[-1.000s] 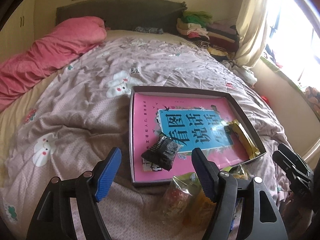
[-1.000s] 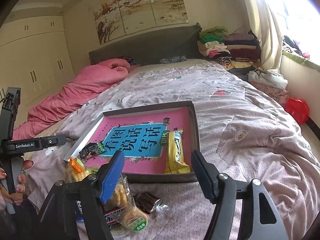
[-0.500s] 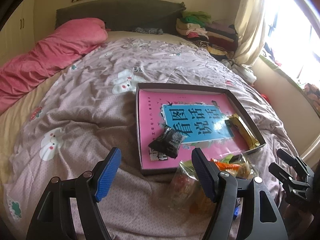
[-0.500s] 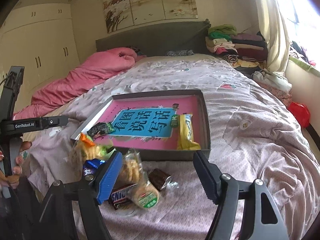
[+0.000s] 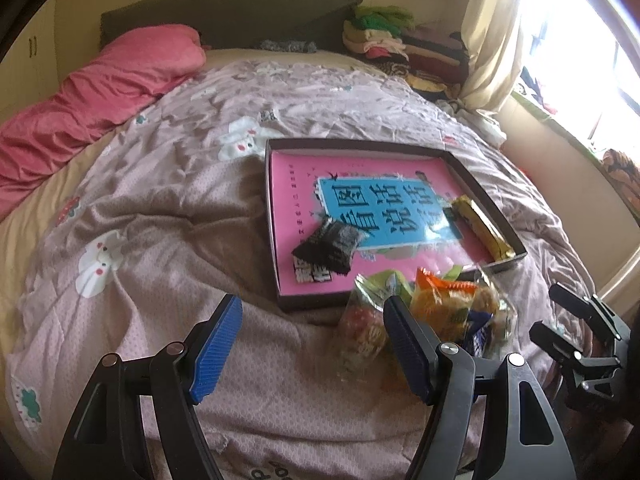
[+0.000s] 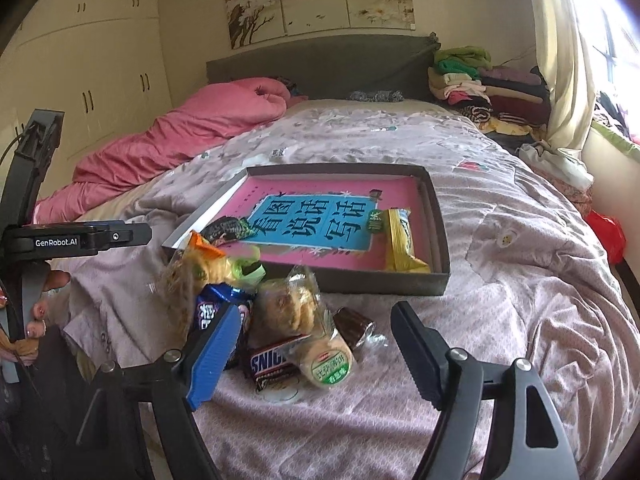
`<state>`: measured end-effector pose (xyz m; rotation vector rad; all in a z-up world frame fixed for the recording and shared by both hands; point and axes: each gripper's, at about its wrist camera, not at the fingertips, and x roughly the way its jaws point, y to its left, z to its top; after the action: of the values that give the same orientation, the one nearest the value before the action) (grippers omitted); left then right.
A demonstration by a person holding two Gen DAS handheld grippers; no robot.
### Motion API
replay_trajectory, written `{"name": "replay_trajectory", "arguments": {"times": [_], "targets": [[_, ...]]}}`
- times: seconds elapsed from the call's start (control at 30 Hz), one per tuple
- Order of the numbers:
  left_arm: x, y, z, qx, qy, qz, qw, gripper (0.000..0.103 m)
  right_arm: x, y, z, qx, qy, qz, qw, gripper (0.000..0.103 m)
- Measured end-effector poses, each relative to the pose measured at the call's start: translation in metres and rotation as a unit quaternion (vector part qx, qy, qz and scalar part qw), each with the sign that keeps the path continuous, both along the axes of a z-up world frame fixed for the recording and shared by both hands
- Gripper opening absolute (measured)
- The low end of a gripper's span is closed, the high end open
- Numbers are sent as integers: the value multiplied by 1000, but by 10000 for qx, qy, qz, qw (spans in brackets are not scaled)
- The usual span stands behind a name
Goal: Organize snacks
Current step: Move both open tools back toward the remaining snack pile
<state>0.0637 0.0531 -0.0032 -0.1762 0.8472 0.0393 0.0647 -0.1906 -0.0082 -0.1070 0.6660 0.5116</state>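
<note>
A dark shallow box [image 5: 276,240] [image 6: 438,216] with a pink and blue print on its floor lies on the bed. In it lie a black snack packet [image 5: 330,245] [image 6: 226,227] and a yellow bar [image 5: 482,227] [image 6: 402,242]. A heap of loose snacks [image 5: 436,312] lies in front of the box: clear cookie bag [image 6: 300,314], Snickers bar [image 6: 274,358], orange packet [image 6: 200,258], blue packet [image 6: 216,308], brown packet [image 6: 354,326]. My left gripper [image 5: 312,344] is open and empty, left of the heap. My right gripper [image 6: 316,354] is open and empty over the cookie bag and Snickers.
The lilac quilt [image 5: 160,208] covers the bed. A pink duvet [image 6: 180,136] lies along the left. Folded clothes [image 6: 480,80] are stacked by the headboard. A red bag [image 6: 608,232] lies on the floor to the right.
Both grippers have drawn back from the box toward the bed's near edge. More of the snack heap now shows in both views. Both stay open.
</note>
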Motion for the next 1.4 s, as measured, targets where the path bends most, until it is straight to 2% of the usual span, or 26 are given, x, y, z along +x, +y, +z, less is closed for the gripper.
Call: {"name": "replay_trajectory", "arguments": {"times": [0.5, 1.07, 1.33, 1.4], "targets": [[0, -15, -25, 2, 438, -261, 9987, 75, 9, -12, -19, -2, 593, -237, 9980, 77], [7, -18, -43, -16, 650, -321, 9974, 75, 15, 10, -43, -690, 719, -75, 9950, 77], [12, -19, -44, 93, 585, -251, 9979, 75, 23, 10, -49, -627, 748, -24, 9952, 57], [13, -20, -44, 98, 565, -259, 9980, 75, 24, 11, -49, -618, 717, 27, 9955, 49]]}}
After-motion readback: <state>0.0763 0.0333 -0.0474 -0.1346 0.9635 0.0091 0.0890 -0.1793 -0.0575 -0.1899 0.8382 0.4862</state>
